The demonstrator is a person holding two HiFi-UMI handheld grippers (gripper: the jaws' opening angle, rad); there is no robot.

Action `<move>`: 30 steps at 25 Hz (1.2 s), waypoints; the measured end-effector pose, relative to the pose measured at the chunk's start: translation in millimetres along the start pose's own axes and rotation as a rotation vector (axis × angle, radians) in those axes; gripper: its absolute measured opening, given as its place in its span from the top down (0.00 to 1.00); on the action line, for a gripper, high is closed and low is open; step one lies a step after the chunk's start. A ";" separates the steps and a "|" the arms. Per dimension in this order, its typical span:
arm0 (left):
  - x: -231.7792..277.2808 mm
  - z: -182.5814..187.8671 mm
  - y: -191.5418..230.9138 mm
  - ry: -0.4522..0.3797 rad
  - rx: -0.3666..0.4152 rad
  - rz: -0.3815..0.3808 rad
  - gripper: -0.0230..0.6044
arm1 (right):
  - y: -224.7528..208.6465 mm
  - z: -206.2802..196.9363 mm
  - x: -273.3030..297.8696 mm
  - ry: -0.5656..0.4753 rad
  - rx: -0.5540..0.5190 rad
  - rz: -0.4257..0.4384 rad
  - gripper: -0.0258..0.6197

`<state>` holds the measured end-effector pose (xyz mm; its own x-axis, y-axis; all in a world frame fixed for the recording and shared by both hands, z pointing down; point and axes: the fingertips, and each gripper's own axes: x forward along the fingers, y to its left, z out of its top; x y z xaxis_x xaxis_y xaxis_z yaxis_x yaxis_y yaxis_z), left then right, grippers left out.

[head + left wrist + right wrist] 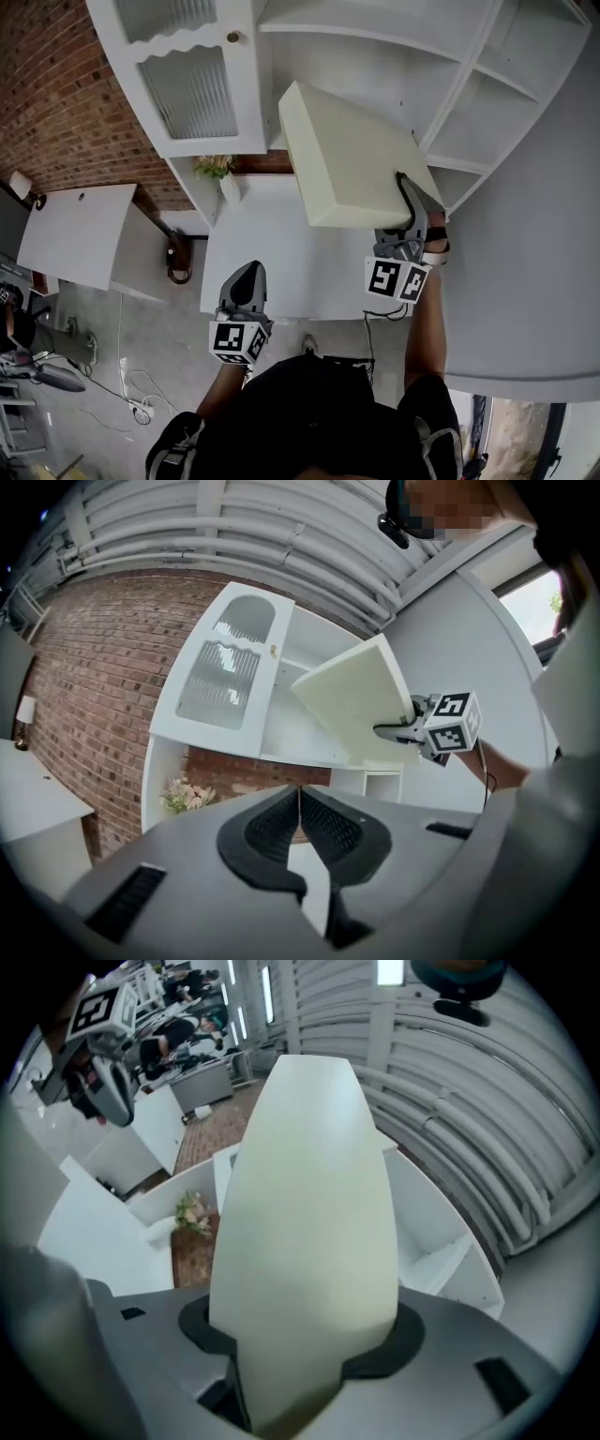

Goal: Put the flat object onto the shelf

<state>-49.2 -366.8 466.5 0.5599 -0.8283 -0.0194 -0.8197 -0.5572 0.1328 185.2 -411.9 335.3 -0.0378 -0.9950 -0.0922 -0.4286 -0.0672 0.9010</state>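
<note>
Right tongs [411, 208] clamp cream slab [347, 155] before white shelf [375, 33]; flower vase [221, 174] leftward.

Head view steeply down, gripper views close-up forward, sharing shelf [356, 75]

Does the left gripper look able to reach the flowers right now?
Probably yes: the left gripper is shut, empty, and nothing stands between it and the flowers; the right gripper holds the panel aside.
</note>
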 end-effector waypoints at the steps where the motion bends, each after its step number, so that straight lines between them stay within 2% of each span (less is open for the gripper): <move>1: 2.4 -0.9 1.4 0.002 -0.001 0.004 0.94 | 1.1 -5.5 9.3 0.016 -0.043 0.002 0.51; 7: 14.6 -5.9 2.5 0.011 -0.005 0.024 0.94 | 25.3 -27.4 55.2 0.084 -0.273 0.069 0.51; 11: 21.4 -8.8 0.3 0.019 -0.003 0.034 0.94 | 50.8 -46.3 79.1 0.157 -0.335 0.146 0.51; 15: 25.4 -9.8 6.6 0.024 -0.006 0.055 0.94 | 69.8 -62.2 101.5 0.221 -0.413 0.145 0.50; 18: 28.9 -11.9 8.7 0.024 -0.007 0.060 0.94 | 77.9 -70.4 121.7 0.220 -0.431 0.143 0.49; 25: 39.4 -16.2 6.7 0.027 -0.014 0.048 0.94 | 105.4 -90.0 169.7 0.218 -0.402 0.229 0.41; 30: 46.7 -20.2 6.9 0.036 -0.022 0.044 0.94 | 108.1 -100.0 195.2 0.312 -0.432 0.256 0.36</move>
<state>-26.3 -408.2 486.6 0.5277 -0.8491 0.0229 -0.8410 -0.5185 0.1544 221.9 -620.7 457.0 0.2035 -0.9539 0.2204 -0.0316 0.2186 0.9753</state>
